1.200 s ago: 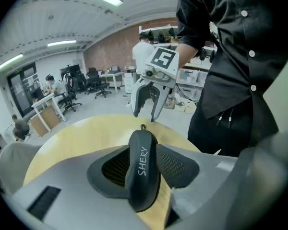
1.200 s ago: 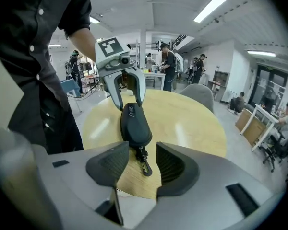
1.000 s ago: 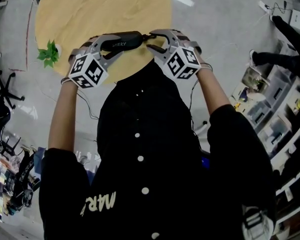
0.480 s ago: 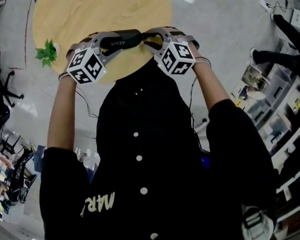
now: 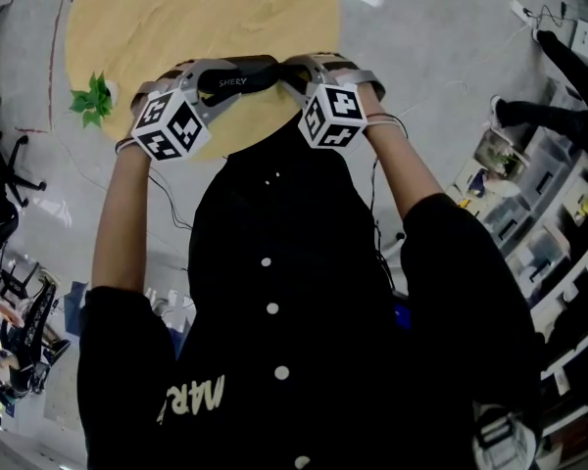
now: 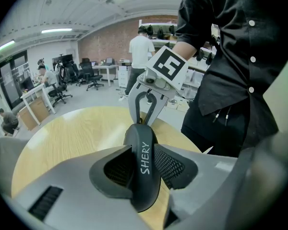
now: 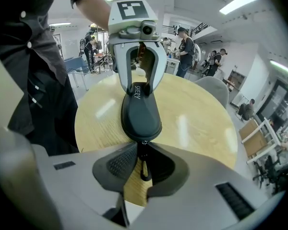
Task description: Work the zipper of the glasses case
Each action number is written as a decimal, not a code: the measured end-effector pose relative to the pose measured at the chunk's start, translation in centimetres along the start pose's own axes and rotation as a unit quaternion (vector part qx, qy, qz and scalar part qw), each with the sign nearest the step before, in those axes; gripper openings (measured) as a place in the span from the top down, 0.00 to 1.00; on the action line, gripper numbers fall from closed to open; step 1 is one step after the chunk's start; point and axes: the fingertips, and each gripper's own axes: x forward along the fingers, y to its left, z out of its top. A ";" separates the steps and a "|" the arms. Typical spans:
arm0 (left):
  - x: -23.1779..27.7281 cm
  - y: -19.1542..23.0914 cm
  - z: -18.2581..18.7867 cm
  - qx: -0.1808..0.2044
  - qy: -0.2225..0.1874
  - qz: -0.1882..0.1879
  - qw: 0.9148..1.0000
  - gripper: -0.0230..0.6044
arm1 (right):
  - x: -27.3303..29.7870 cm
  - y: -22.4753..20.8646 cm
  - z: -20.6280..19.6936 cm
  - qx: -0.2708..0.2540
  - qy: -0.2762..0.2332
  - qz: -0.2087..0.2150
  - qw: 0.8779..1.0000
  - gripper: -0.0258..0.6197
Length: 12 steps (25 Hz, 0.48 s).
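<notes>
Both arms reach forward from the torso, forearms bare, converging over the near edge of the round wooden table (image 5: pixel 176 18). The grippers face each other, marker cubes toward the person.

The black glasses case (image 5: pixel 241 75) is held in the air just above the table's near edge and spans the gap between the two grippers. Its long axis runs left-right across the person. One end sits in the left gripper (image 5: pixel 219 84), and the other end, with the zipper pull (image 7: pixel 143 168), points at the right gripper (image 5: pixel 292 69). The white lettering on the case faces up.

Left gripper (image 6: pixel 143 166): jaws part-way apart, both pads pressing on the sides of the case (image 6: pixel 143 147), a firm grip on that end.

Right gripper (image 7: pixel 143 164): jaws closing, narrow gap. The zipper pull hangs between the pads just off the tip of the case (image 7: pixel 140 116). The left pad is about on it, with a slit showing on the other side, so it is not clamped yet.

A small green plant (image 5: pixel 91 100) sits at the table's left edge.
</notes>
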 end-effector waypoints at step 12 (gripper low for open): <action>0.0 0.0 0.2 0.000 0.007 0.001 1.000 0.73 | -0.7 -0.2 -0.3 0.047 0.030 -0.025 0.998 0.95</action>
